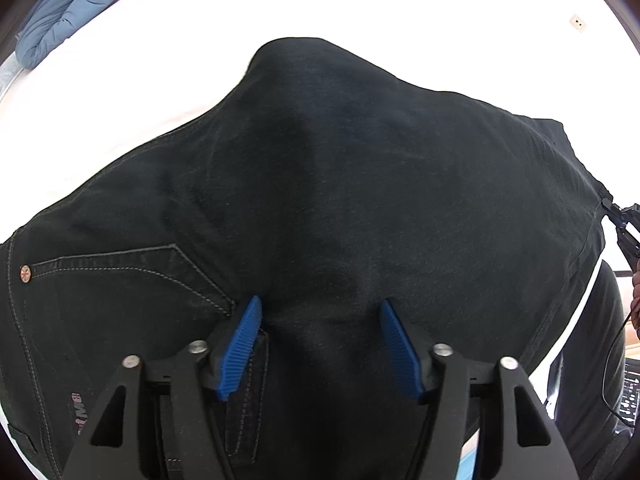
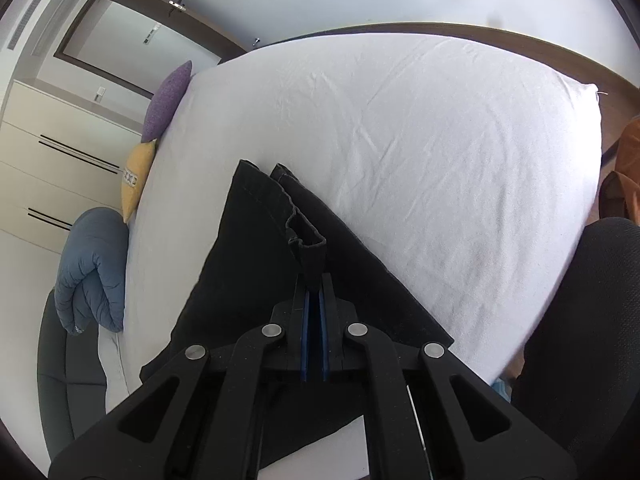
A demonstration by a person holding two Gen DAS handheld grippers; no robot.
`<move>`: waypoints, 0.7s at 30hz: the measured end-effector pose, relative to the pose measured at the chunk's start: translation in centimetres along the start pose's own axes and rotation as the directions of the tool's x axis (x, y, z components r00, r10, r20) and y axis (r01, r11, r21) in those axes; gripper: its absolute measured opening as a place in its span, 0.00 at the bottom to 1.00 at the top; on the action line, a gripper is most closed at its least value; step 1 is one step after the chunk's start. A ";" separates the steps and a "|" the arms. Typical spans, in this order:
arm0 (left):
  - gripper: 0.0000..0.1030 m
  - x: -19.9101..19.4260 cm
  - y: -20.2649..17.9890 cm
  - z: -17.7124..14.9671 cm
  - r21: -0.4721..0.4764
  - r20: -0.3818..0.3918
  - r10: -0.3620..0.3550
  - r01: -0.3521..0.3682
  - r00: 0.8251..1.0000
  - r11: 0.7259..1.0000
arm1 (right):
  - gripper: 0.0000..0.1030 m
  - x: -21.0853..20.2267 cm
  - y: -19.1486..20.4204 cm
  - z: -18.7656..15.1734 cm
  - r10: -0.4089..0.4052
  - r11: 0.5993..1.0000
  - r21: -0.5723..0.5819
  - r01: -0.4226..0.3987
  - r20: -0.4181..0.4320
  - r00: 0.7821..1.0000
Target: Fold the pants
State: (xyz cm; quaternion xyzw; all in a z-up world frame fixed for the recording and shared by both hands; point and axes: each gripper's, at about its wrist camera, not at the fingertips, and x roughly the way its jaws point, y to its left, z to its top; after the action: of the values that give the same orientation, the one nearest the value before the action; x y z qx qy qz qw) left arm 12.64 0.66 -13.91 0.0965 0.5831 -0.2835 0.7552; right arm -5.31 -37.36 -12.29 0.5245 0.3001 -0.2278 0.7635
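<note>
Black denim pants (image 1: 320,184) lie spread on the white bed (image 1: 168,80), waist and back pocket at the lower left of the left wrist view. My left gripper (image 1: 320,312) is open just above the seat area, its blue pads (image 1: 240,344) apart with cloth between them. In the right wrist view the pants (image 2: 256,264) stretch away, leg hems at the far end. My right gripper (image 2: 314,280) is shut on a bunched fold of the pants' edge (image 2: 310,248). It also shows at the right edge of the left wrist view (image 1: 624,224).
A rolled blue duvet (image 2: 92,272) and purple (image 2: 168,100) and yellow (image 2: 138,176) pillows lie along the bed's left side. A dark chair (image 2: 584,340) stands at the right. White bed sheet (image 2: 440,160) extends beyond the pants. Wardrobe and door stand behind.
</note>
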 end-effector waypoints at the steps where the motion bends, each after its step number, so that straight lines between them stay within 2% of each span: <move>1: 0.73 0.1 -0.2 0.1 0.009 -0.001 -0.006 0.006 1.000 1.000 | 0.03 -0.9 0.7 0.1 0.012 1.000 0.012 -0.012 -0.002 1.000; 4: 0.85 0.5 -1.3 0.4 0.057 -0.008 0.014 -0.013 1.000 0.998 | 0.02 -1.9 -0.8 -0.6 0.020 1.000 0.012 -0.020 0.001 1.000; 5: 0.90 0.6 -1.7 0.6 0.069 -0.009 0.019 -0.018 1.000 0.997 | 0.02 -2.1 -1.1 -0.9 0.004 1.000 -0.001 -0.004 0.003 1.000; 7: 0.94 1.0 -2.3 0.8 0.086 -0.012 0.031 -0.030 0.999 0.996 | 0.02 -1.3 -2.6 -1.4 -0.028 0.999 0.016 0.028 -0.013 1.000; 10: 0.94 1.3 -2.6 1.3 0.104 -0.022 0.042 -0.040 0.999 0.994 | 0.02 0.1 -4.8 -2.1 -0.026 0.996 0.085 0.030 -0.054 0.998; 12: 0.94 1.3 -2.5 1.3 0.114 -0.027 0.030 -0.027 0.999 0.993 | 0.02 1.4 -4.4 -2.4 -0.045 0.998 0.038 0.047 -0.055 0.997; 15: 0.94 1.2 -2.1 1.4 0.130 -0.030 0.015 -0.011 0.999 0.991 | 0.02 2.3 -4.1 -2.2 -0.048 0.998 0.043 0.051 -0.061 0.997; 21: 0.94 1.4 -2.0 1.3 0.136 -0.027 0.009 -0.005 1.000 0.991 | 0.02 1.3 -3.7 -2.4 -0.044 0.999 0.025 0.046 -0.063 0.997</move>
State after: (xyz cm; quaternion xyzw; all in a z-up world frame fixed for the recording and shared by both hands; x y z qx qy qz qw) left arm 12.82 -2.05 -14.43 0.1538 0.5724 -0.3186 0.7397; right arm -7.35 -36.43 -16.24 0.5346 0.3325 -0.2325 0.7414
